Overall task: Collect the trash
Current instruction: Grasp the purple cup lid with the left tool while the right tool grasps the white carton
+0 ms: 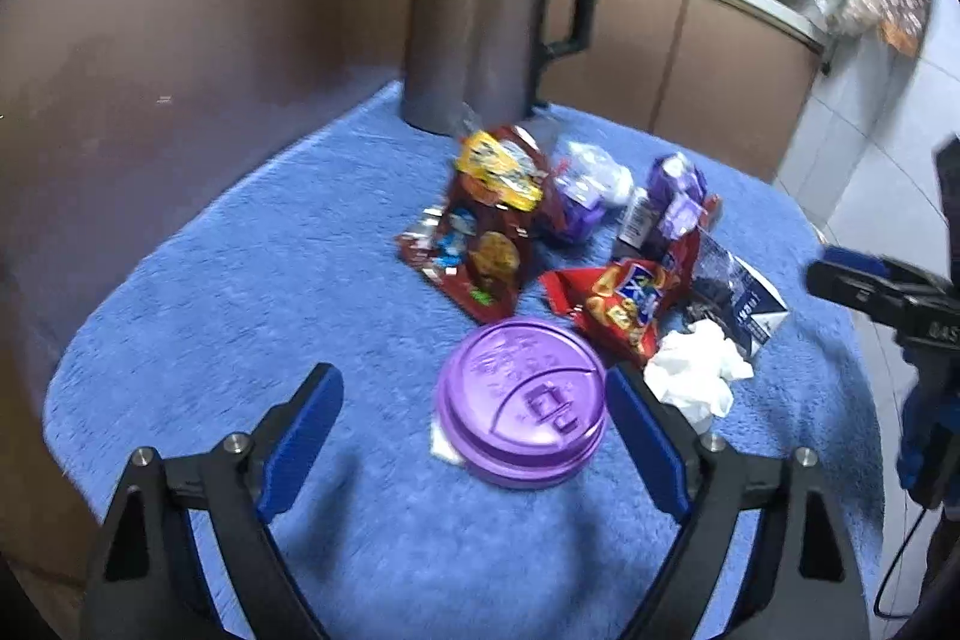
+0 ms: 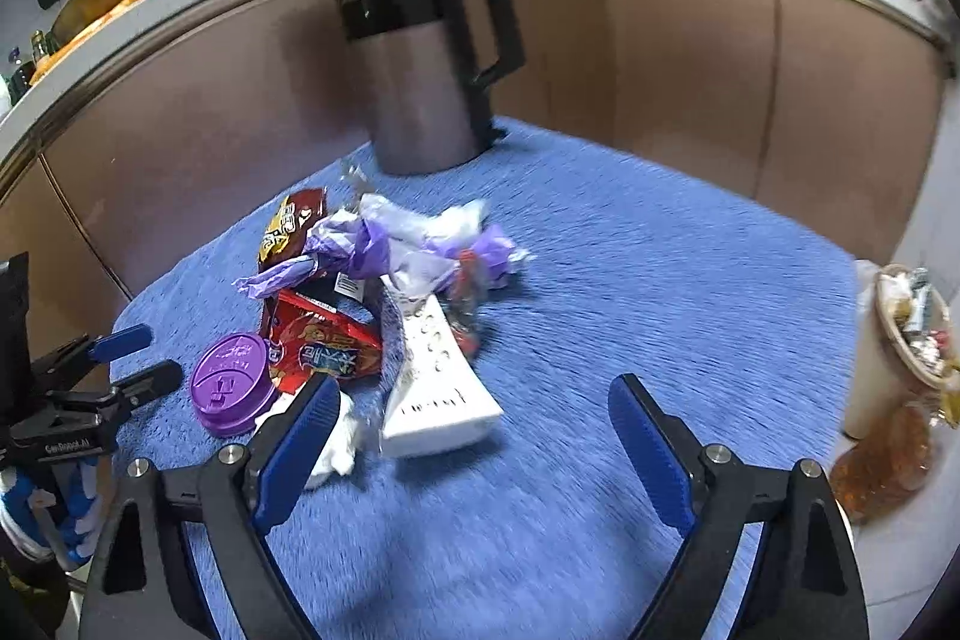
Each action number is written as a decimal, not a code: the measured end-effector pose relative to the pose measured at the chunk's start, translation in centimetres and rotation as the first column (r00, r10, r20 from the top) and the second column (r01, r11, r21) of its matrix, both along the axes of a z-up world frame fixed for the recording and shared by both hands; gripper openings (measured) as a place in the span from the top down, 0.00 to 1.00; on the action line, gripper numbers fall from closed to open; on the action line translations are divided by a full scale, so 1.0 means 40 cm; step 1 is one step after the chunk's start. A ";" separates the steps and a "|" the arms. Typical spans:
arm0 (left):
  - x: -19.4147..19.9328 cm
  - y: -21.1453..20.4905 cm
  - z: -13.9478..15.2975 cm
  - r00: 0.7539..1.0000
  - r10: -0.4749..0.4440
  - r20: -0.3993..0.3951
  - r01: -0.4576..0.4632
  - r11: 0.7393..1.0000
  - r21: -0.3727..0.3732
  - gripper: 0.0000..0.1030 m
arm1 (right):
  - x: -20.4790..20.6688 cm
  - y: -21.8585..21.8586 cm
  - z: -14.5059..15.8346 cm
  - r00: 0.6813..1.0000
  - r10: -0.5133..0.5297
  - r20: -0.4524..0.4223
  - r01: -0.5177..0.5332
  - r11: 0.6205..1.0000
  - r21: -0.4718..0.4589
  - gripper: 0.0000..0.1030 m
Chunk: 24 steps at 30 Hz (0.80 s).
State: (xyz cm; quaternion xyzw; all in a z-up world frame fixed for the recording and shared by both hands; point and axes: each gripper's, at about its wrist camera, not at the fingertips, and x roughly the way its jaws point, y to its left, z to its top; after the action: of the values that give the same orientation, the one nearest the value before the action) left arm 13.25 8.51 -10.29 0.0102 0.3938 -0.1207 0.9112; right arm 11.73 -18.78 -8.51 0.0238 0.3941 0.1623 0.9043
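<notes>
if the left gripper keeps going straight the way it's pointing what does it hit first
Most likely the round purple plastic cup lid, which sits between the open left gripper fingers, nearer the right one. Depth is unclear; it might meet the fuzzy blue cloth first.

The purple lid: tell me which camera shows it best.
The left wrist view. There the purple lid sits large and near the middle, between the open left gripper's fingers, its raised markings readable. The right wrist view shows the same lid smaller, off to the left, beside the red snack wrapper.
</notes>
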 end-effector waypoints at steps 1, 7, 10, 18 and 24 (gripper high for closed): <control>0.010 -0.013 -0.006 1.000 -0.020 -0.007 0.020 1.000 0.011 0.14 | 0.020 0.010 -0.011 1.000 0.014 -0.018 -0.014 1.000 0.000 0.12; 0.010 -0.082 -0.054 0.993 -0.116 -0.024 0.118 0.986 0.116 0.14 | 0.091 0.042 -0.063 0.994 0.058 -0.096 -0.057 0.998 0.006 0.15; 0.011 -0.094 -0.071 0.992 -0.124 -0.032 0.128 0.982 0.140 0.14 | 0.109 0.054 -0.085 0.990 0.072 -0.123 -0.072 0.997 0.005 0.18; 0.022 -0.071 -0.066 0.994 -0.106 -0.040 0.109 0.989 0.097 0.31 | 0.124 0.067 -0.114 0.979 0.104 -0.173 -0.104 0.995 0.010 0.50; -0.015 -0.029 -0.006 0.996 -0.087 0.012 0.086 0.996 0.037 0.31 | 0.084 0.049 -0.071 0.985 0.102 -0.139 -0.100 0.995 0.024 0.53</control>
State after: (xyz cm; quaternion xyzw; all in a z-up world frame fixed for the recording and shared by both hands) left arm 12.65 7.35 -10.52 0.0445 0.3890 -0.1529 0.9074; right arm 15.08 -16.82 -11.35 0.0225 0.4561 0.2091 0.8647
